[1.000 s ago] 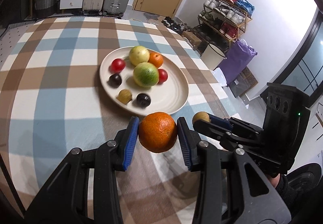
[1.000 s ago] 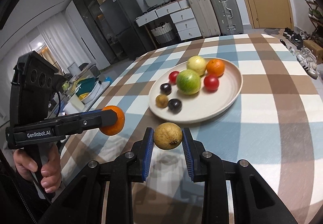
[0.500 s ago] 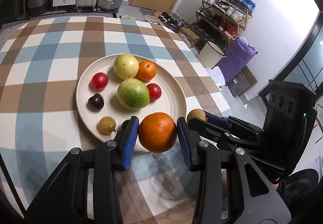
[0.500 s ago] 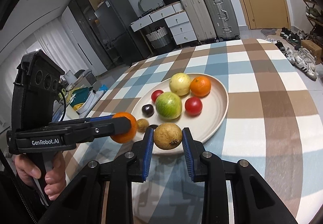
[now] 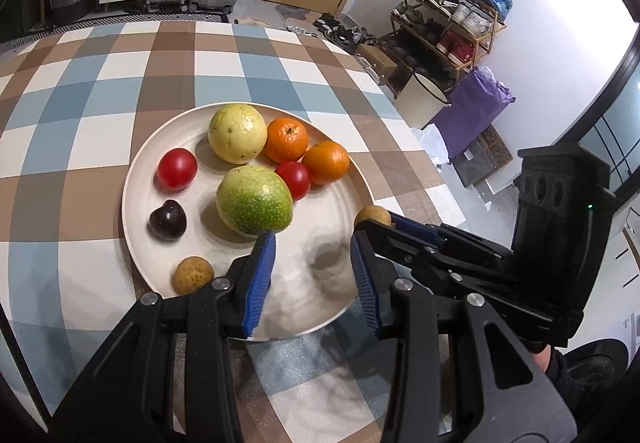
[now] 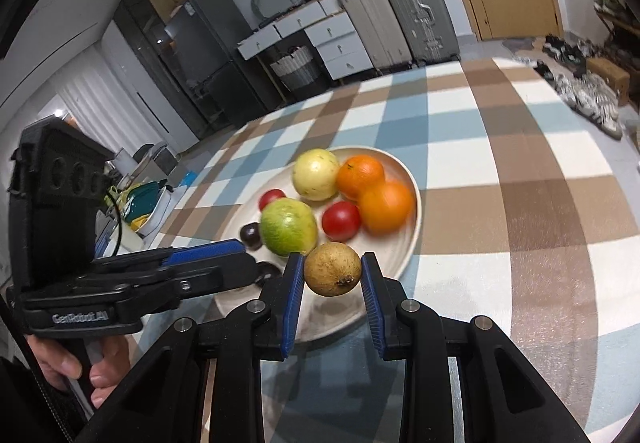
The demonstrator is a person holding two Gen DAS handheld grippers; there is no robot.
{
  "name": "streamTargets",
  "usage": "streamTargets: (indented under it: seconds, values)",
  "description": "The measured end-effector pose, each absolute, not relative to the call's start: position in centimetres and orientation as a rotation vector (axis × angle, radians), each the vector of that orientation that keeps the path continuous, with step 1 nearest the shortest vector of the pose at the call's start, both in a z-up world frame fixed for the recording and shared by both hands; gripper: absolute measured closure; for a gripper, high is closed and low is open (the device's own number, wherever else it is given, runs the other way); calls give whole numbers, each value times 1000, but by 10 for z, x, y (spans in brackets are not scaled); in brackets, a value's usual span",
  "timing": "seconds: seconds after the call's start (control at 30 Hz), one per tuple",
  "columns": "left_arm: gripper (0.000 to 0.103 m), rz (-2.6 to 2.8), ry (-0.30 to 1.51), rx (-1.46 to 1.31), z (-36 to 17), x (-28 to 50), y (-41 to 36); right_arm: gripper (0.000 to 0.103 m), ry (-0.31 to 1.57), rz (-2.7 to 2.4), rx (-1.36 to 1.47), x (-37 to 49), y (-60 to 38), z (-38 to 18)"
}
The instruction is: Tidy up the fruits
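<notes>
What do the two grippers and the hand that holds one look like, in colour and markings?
Both grippers, left and right, are matte black with ribbed blue finger pads and silver screws. The left one's side reads "GenRobot.AI" in white; its boxy rear has three round holes. A bare hand grips its handle.

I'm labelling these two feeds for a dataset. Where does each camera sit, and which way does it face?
Left wrist: on the left gripper, looking down at the plate; the right gripper enters at right.
Right wrist: on the right gripper, shut on a brown fruit; the left gripper and hand at left.
Shared: plate, green fruit, checkered tablecloth.
</notes>
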State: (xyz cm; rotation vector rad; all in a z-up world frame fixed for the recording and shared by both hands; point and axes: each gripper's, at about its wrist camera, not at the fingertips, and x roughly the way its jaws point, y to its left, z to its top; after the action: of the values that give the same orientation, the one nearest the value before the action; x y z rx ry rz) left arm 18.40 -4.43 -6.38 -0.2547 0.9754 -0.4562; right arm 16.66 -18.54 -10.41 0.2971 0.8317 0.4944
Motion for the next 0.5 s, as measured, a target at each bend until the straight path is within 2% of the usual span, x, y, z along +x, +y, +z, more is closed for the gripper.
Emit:
streamTargets:
  seconds: [0.07, 0.1, 0.13, 0.2, 0.5]
  values:
    - [68, -453, 980, -264, -65, 185, -42, 73, 843, 493, 297, 170, -184, -107]
    - [68, -453, 980, -267, -65, 184, -42, 67, 841, 486, 291, 170, -183, -106]
    - [68, -452, 980, -264, -66, 184, -41, 55, 831, 487, 292, 170, -183, -105]
    - [68, -450, 978, -260, -64, 182, -41, 39, 794, 494, 291, 166, -183, -99]
    - [68, -437, 954, -249, -54, 165, -36, 37, 741, 472, 289, 149, -188, -82]
